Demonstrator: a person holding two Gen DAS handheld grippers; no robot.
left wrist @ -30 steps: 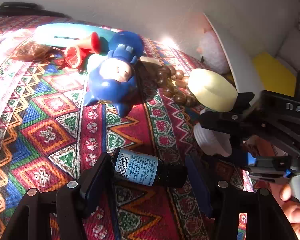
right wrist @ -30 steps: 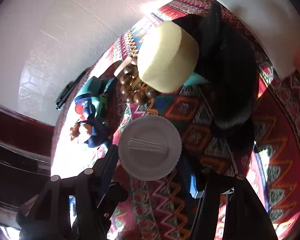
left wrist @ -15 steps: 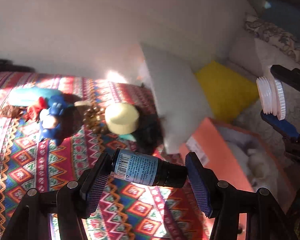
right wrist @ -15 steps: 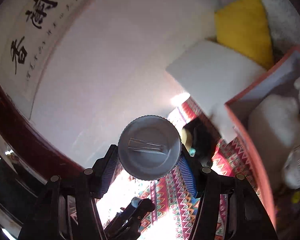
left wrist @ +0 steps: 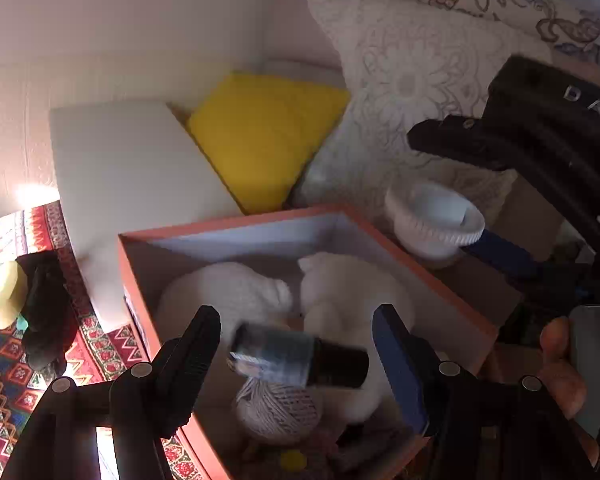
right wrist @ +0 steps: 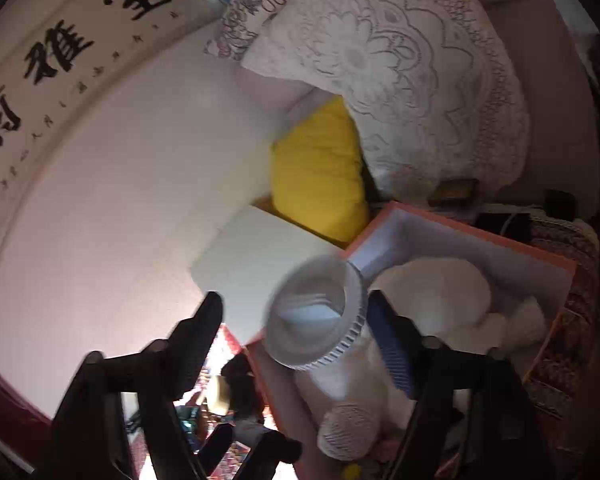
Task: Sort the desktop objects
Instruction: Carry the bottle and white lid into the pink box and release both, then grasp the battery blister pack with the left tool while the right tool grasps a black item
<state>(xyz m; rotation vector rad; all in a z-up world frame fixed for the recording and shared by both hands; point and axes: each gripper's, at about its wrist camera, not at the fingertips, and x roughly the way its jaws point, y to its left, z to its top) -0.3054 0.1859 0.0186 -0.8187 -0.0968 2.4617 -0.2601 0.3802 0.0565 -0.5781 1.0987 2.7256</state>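
Observation:
My left gripper (left wrist: pixel 296 332) hangs over the open orange box (left wrist: pixel 228 224) with its jaws parted. The dark bottle with a blue label (left wrist: pixel 300 356) is blurred and tilted between the fingers, with a small gap on each side. My right gripper (right wrist: pixel 296 320) is open over the same box (right wrist: pixel 480 232). The white ribbed lid (right wrist: pixel 316 316) is tipped, leaning on the blue pad and clear of the other finger. In the left wrist view the lid (left wrist: pixel 436 224) sits just past the box's far rim. White plush toys (left wrist: pixel 352 292) and a ball of twine (left wrist: pixel 276 412) lie in the box.
A yellow cushion (left wrist: pixel 268 136), a white board (left wrist: pixel 132 168) and a lace pillow (left wrist: pixel 412 80) crowd the box's far side. On the patterned cloth (left wrist: pixel 4 360) at the left lie a pale yellow disc (left wrist: pixel 0 296) and a black object (left wrist: pixel 44 308). A hand (left wrist: pixel 560 364) holds the right gripper.
Both grippers swung from the patterned cloth to over the orange box. Both jaws have opened; the bottle and the white lid have come loose and tipped.

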